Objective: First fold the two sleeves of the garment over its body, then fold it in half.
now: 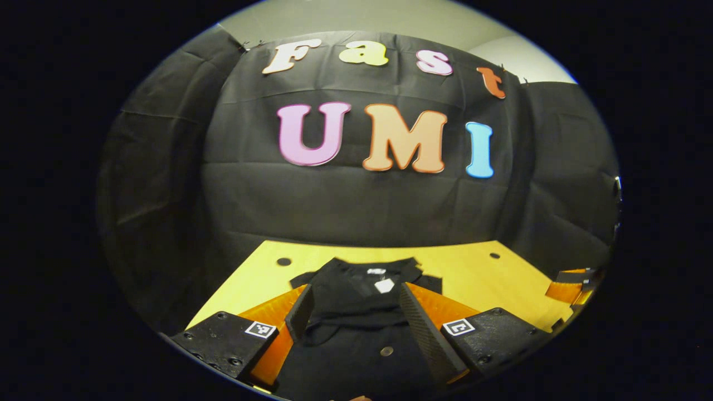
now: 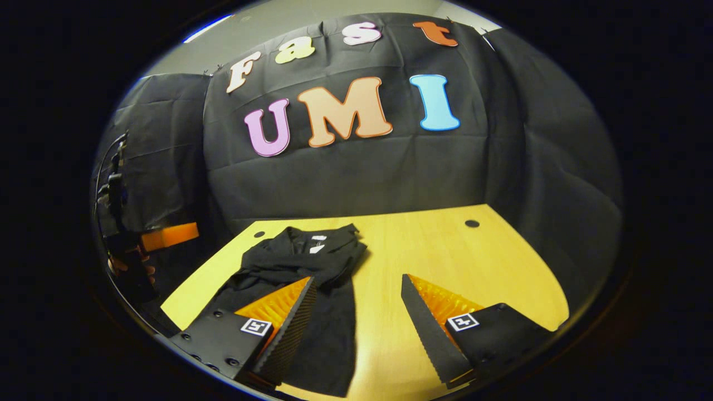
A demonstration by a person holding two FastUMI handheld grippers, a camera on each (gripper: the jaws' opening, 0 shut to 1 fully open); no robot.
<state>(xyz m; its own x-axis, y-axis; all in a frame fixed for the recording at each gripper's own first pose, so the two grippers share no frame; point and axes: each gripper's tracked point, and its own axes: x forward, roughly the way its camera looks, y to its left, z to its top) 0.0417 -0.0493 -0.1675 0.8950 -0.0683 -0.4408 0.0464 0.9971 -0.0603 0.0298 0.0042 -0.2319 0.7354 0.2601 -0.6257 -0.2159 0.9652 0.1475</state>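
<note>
A black garment [image 1: 356, 295] lies flat on the yellow table [image 1: 473, 273], collar and white label at the far end, with cloth bunched across its chest. My left gripper [image 1: 354, 307] hovers low over its near part, open, the cloth lying under and between the two fingers, neither pressing on it. In the right gripper view the garment [image 2: 303, 264] lies to the left. My right gripper [image 2: 359, 287] is open, its left finger [image 2: 289, 317] above the garment's right side and its right finger [image 2: 431, 323] over bare table.
The table [image 2: 445, 262] has small dark holes near its far corners [image 2: 472, 223] [image 1: 283, 261]. Black cloth walls close in behind and to both sides. The other gripper shows at the right edge [image 1: 574, 284] and, with a hand, at the left edge [image 2: 161, 236].
</note>
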